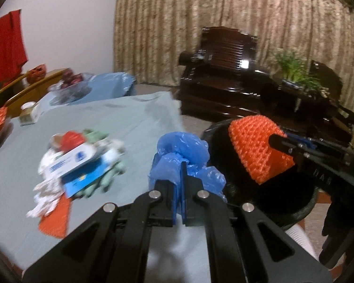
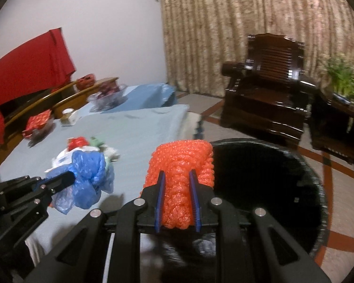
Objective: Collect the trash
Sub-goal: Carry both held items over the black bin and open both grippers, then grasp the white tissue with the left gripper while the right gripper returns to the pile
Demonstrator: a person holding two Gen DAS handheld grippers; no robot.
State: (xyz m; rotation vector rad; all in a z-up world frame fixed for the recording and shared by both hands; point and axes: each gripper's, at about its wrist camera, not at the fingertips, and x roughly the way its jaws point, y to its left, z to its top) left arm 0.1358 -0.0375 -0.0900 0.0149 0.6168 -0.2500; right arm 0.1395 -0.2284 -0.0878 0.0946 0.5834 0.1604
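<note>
The left gripper, black with blue pads, has its jaws pressed together on a crumpled blue plastic bag, thin and glossy, which bunches up in soft folds above and to either side of the fingertips. The right gripper is clamped on a piece of orange foam netting, a knobbly, open-weave sleeve folded over on itself; the blue pads dent its sides, and most of its bulk rises beyond the jaws as a rounded, bumpy hump.

Just beyond and to the right of the right jaws gapes a round black bin with a dull, slightly ribbed rim and a dark inside; the netting overlaps its near-left edge in the right wrist view. From the left wrist view the same bin sits right of the bag, with the netting held over its opening.

To the left of both sets of jaws, on the smooth pale blue-grey cloth covering the table, lies a loose heap of rubbish: a flat white-and-blue cardboard box, crumpled white paper, soft greenish scraps, a red crinkled wrapper and a flat orange mesh sheet at its near edge. The heap is blurred.

Farther off stand a dark, polished wooden armchair with a slatted back, a heavy mottled beige curtain and a red cloth draped at the wall.
</note>
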